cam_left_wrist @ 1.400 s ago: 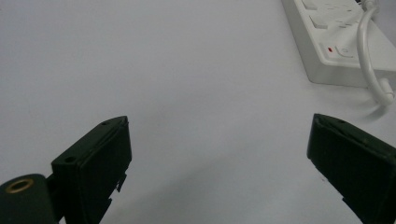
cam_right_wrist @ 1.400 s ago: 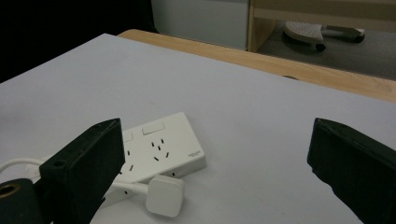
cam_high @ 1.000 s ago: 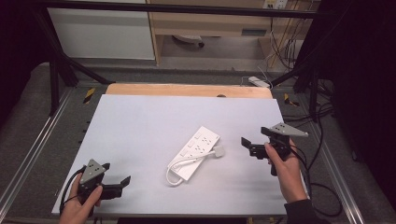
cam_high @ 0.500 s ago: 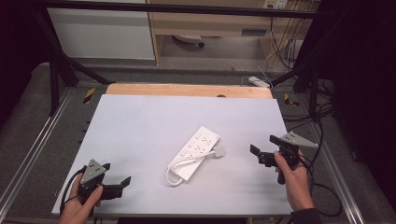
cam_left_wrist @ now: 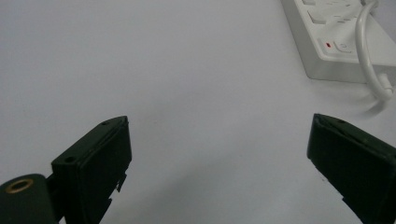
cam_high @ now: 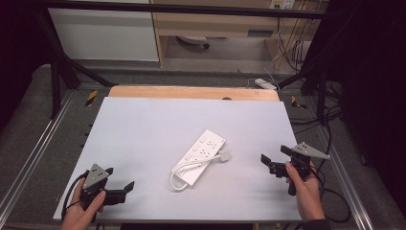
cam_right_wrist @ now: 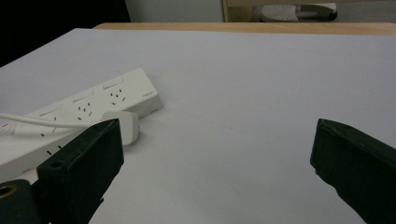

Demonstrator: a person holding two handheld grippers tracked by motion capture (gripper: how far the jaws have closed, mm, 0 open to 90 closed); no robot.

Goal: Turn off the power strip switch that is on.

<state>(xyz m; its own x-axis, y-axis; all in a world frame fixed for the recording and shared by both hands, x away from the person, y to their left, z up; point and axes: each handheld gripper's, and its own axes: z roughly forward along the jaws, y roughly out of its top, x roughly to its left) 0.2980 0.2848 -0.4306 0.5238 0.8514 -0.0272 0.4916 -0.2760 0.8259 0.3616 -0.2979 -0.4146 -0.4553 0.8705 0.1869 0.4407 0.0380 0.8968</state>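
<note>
1. Two claws, both spread apart and empty: my left claw sits well off the near end of the white plastic power strip, my right claw off its plug side, on the pale grey tabletop.
2. Its white cord loops loosely; I could snag it and drag the strip.
3. The white plug lies just beside the strip; a careless pinch could knock it away.

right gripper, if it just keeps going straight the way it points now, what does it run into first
Probably the plug lying beside the white power strip. In the high view the right gripper points left across the table toward them, jaws open. In its own view they sit left of centre, so it might slide just past.
</note>
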